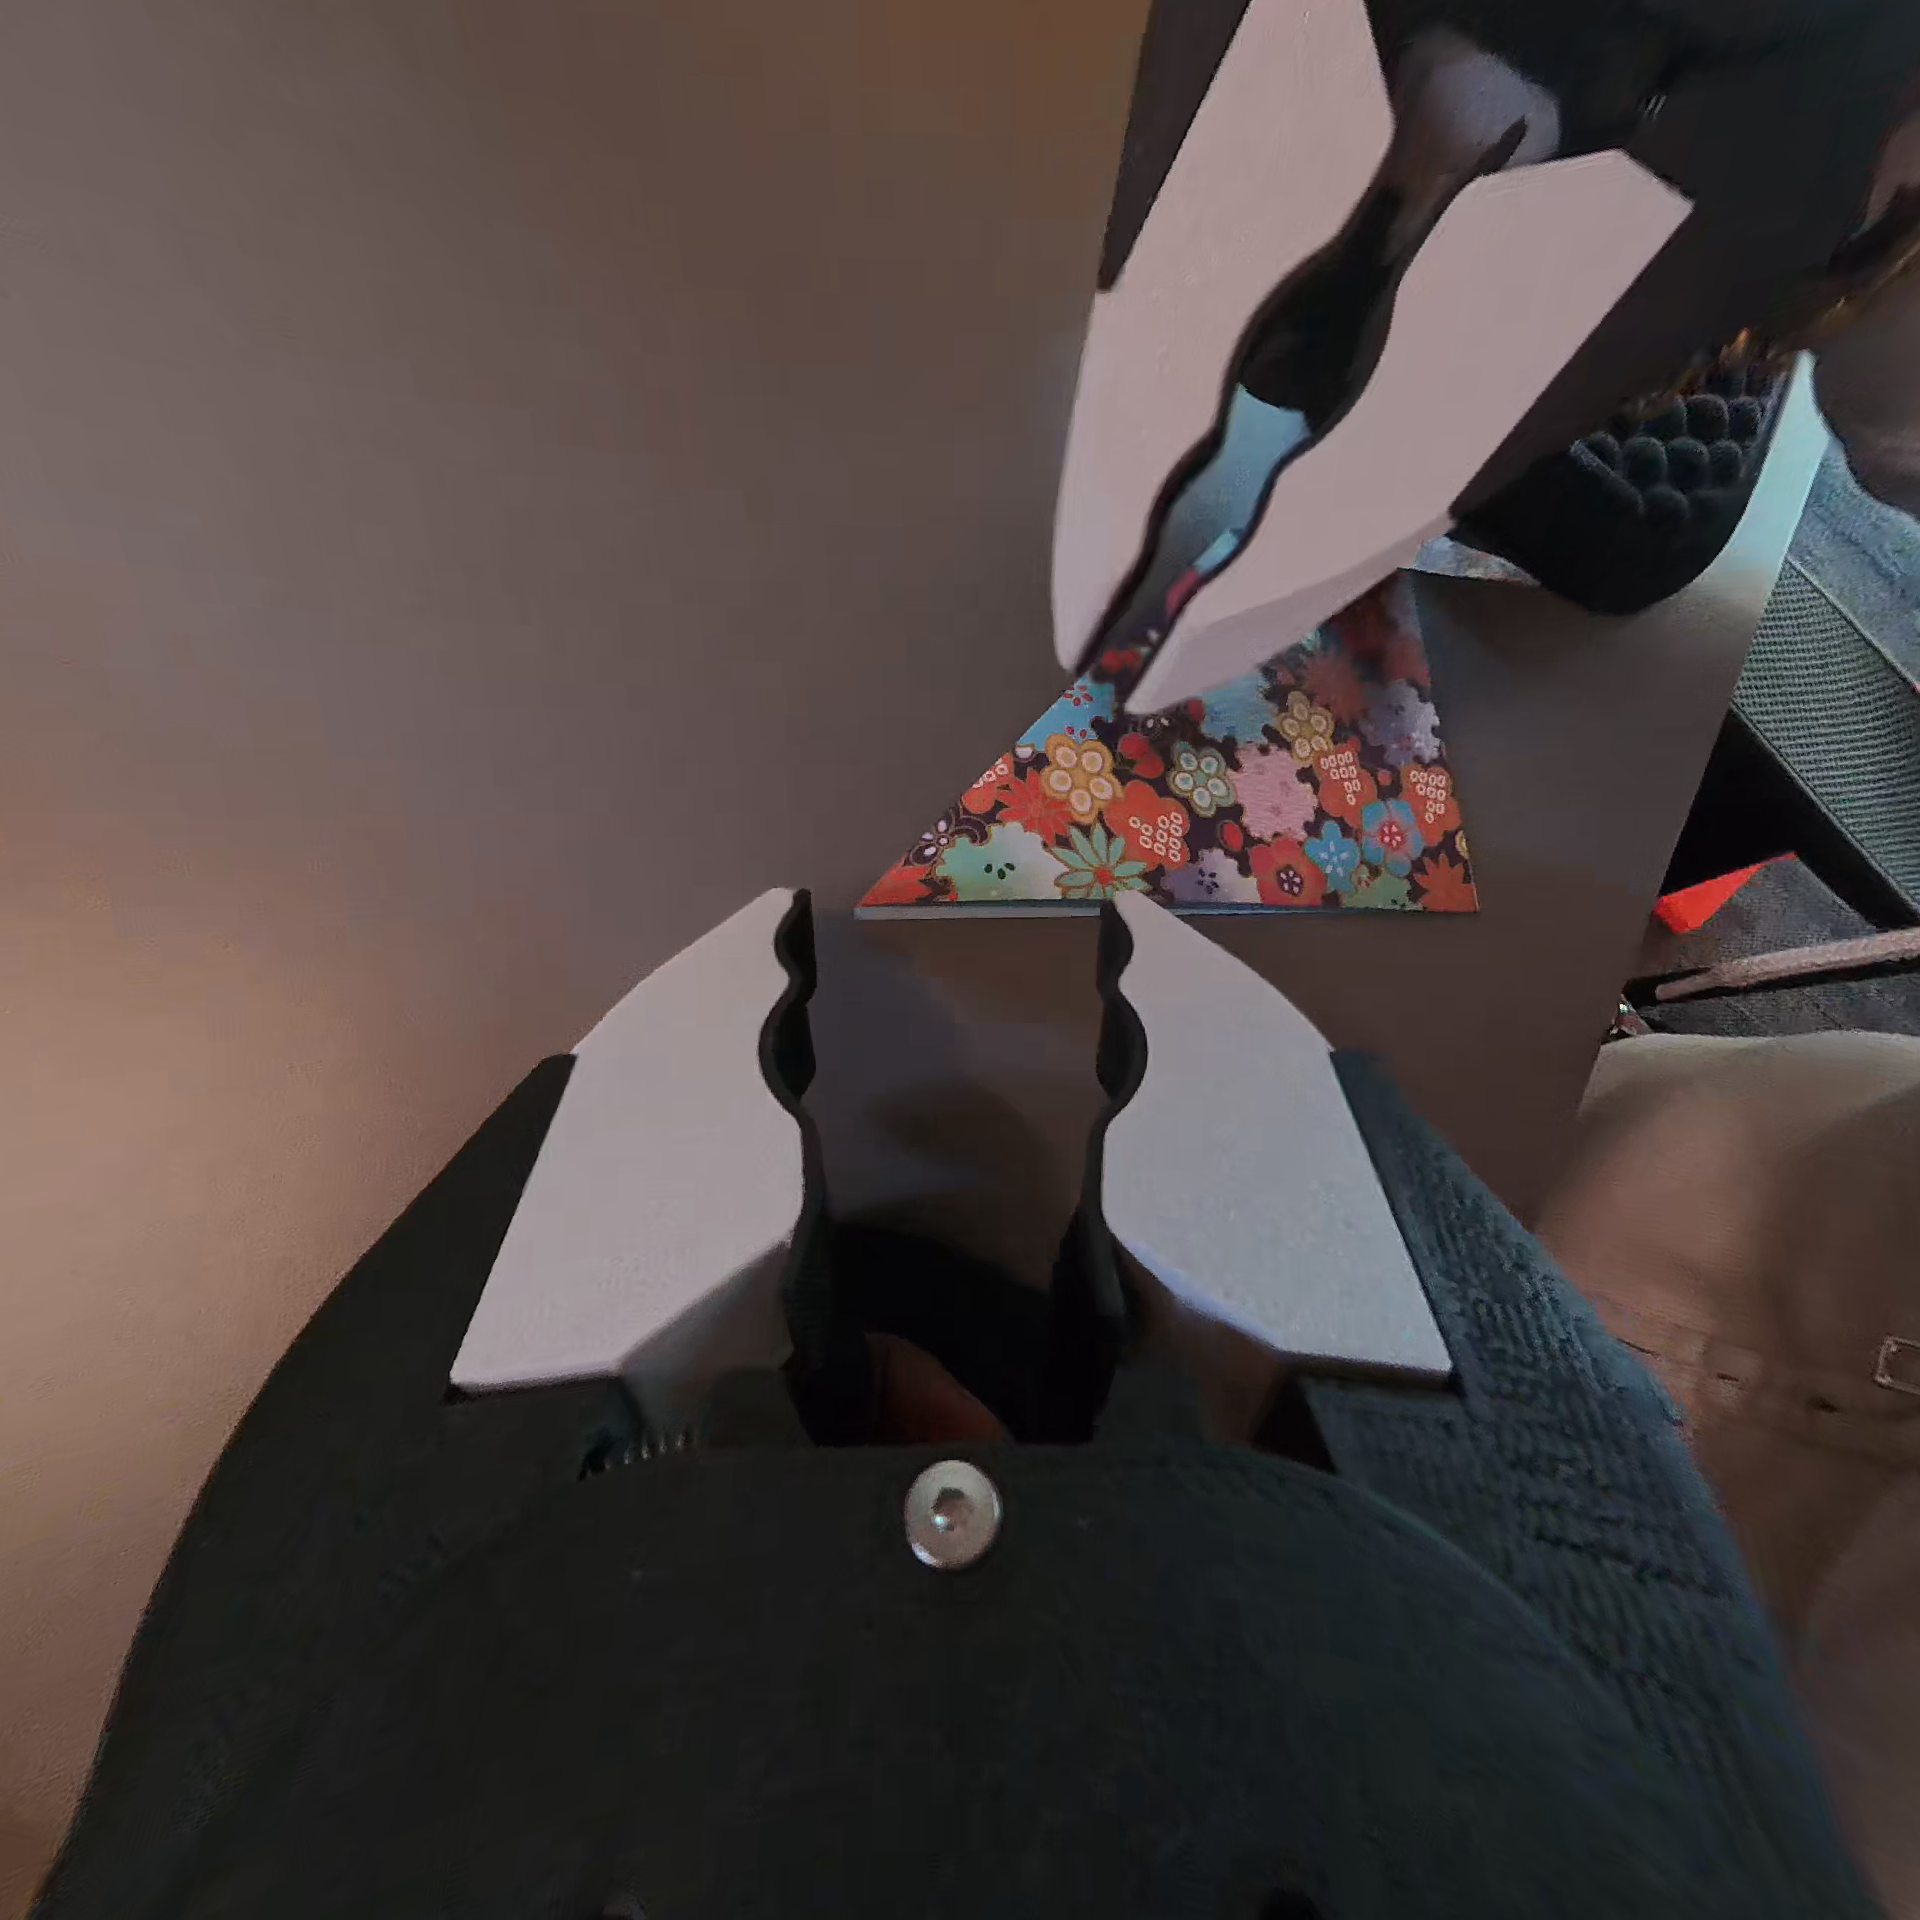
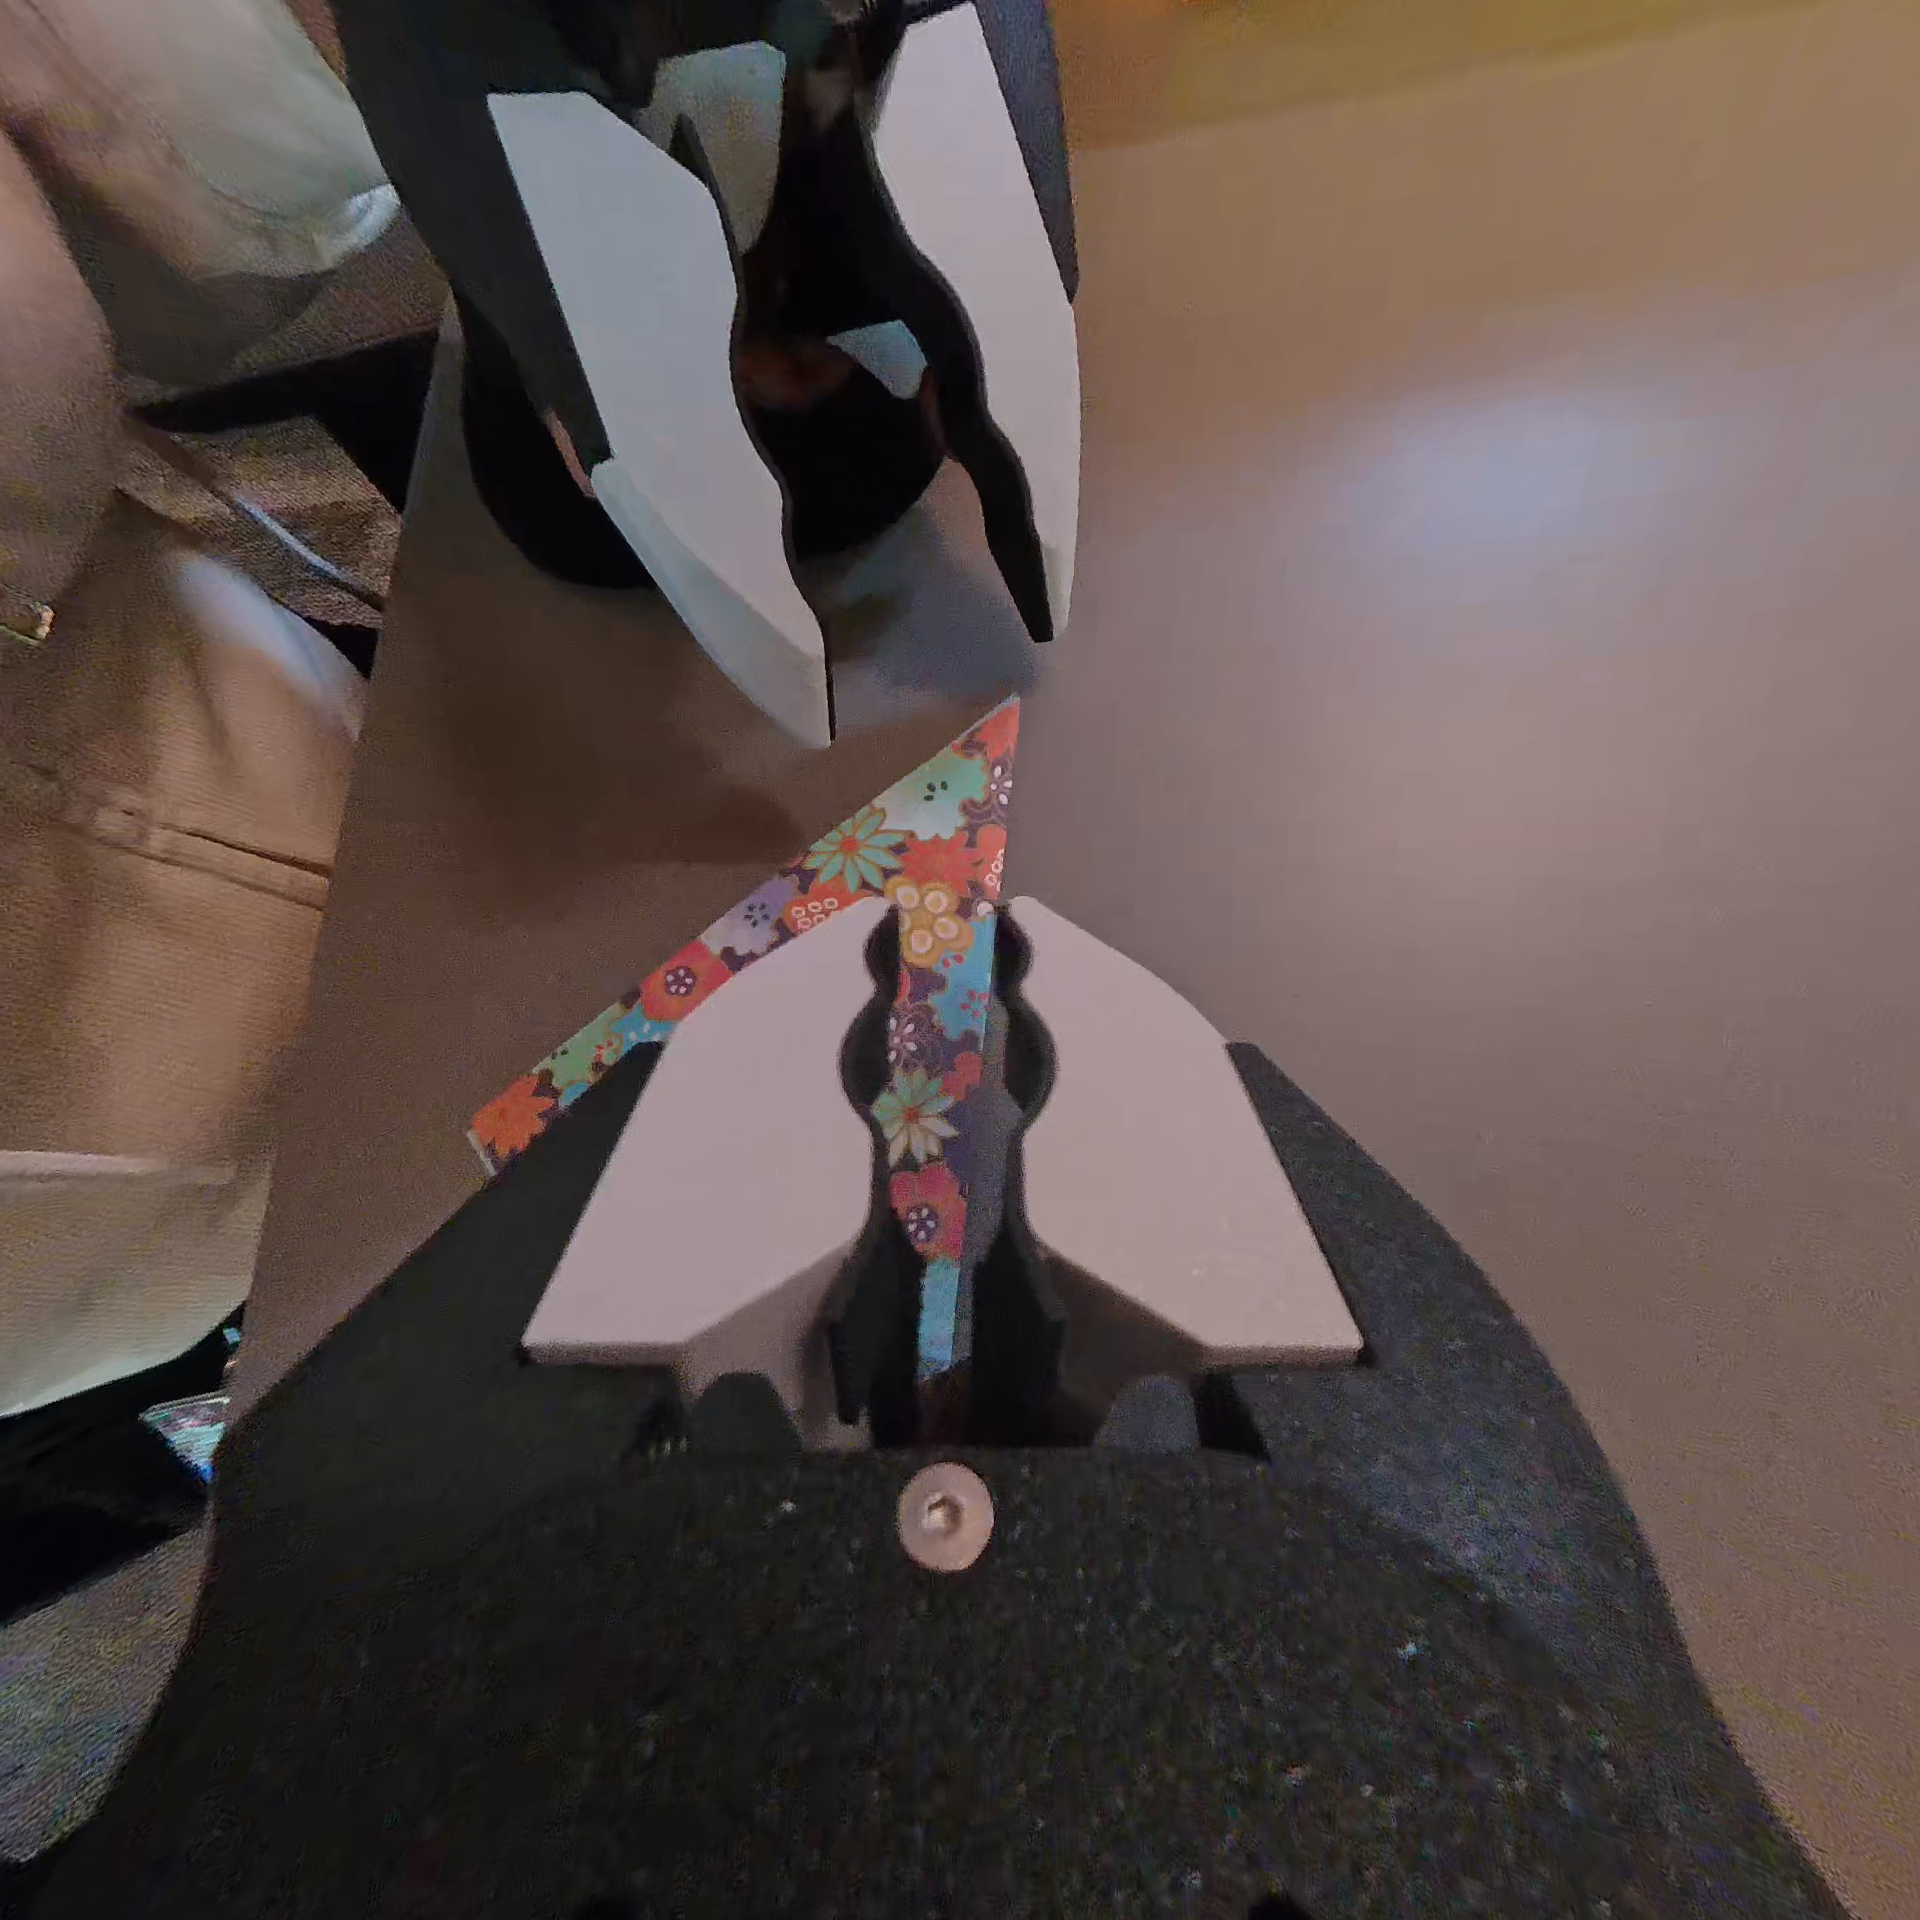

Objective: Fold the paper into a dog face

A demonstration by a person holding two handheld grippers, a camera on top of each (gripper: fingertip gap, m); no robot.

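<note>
A floral paper (image 1: 1226, 821), folded into a triangle, lies flat on the brown table (image 1: 520, 623). My left gripper (image 1: 956, 909) is open and empty, with its tips just short of the paper's near edge by the left corner. My right gripper (image 1: 1107, 681) comes down from above onto the paper's sloping left edge. In the right wrist view, the right gripper (image 2: 948, 904) has its fingers a narrow slit apart. The flat paper (image 2: 883, 831) and its straight edge show through that slit, and the pads do not clamp it. The left gripper (image 2: 930, 691) stands open by the far corner.
A person's beige clothing (image 1: 1714, 1195) is beside the table's right edge, also seen in the right wrist view (image 2: 156, 883). A black bumpy object (image 1: 1662, 468) and a red item (image 1: 1714, 894) lie beyond that edge. Bare table (image 2: 1455, 831) spreads on the far side. The grippers' ends are close to 5 centimetres from one another.
</note>
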